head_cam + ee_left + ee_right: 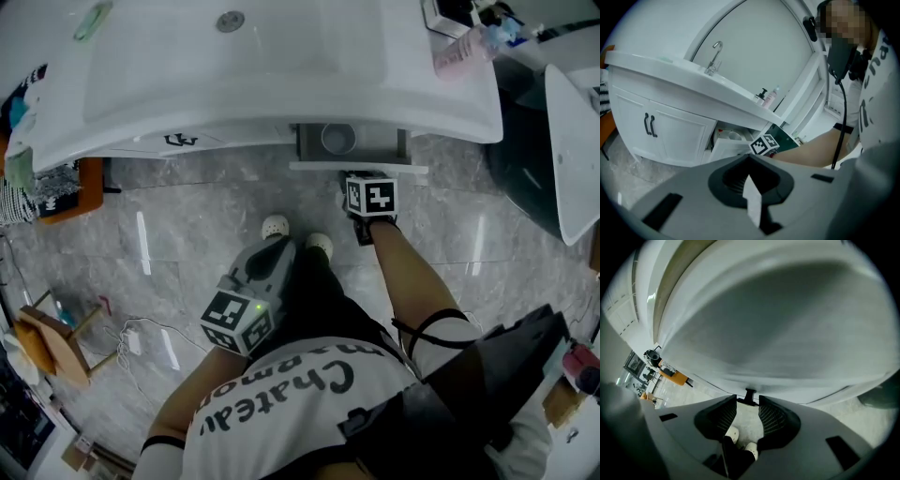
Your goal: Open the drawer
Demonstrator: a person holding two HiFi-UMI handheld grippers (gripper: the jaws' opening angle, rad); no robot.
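A white vanity drawer (356, 168) stands pulled partly out under the sink, with a round white container (338, 139) inside it. My right gripper (361, 180) is at the drawer's front panel. In the right gripper view that panel (778, 324) fills the top, and its small black handle (750, 396) sits at the tips of my right gripper (747, 403). The jaws stand apart, and the pads do not press on the handle. My left gripper (278, 247) hangs back near the person's body, shut and empty. The left gripper view also shows the drawer (729, 143).
The sink basin (234, 56) overhangs the drawer. Left of the drawer are cabinet doors with black handles (650, 125). A pink bottle (464, 52) stands on the counter's right end. The person's shoes (277, 227) are on the marble floor; an orange seat (80, 187) stands at the left.
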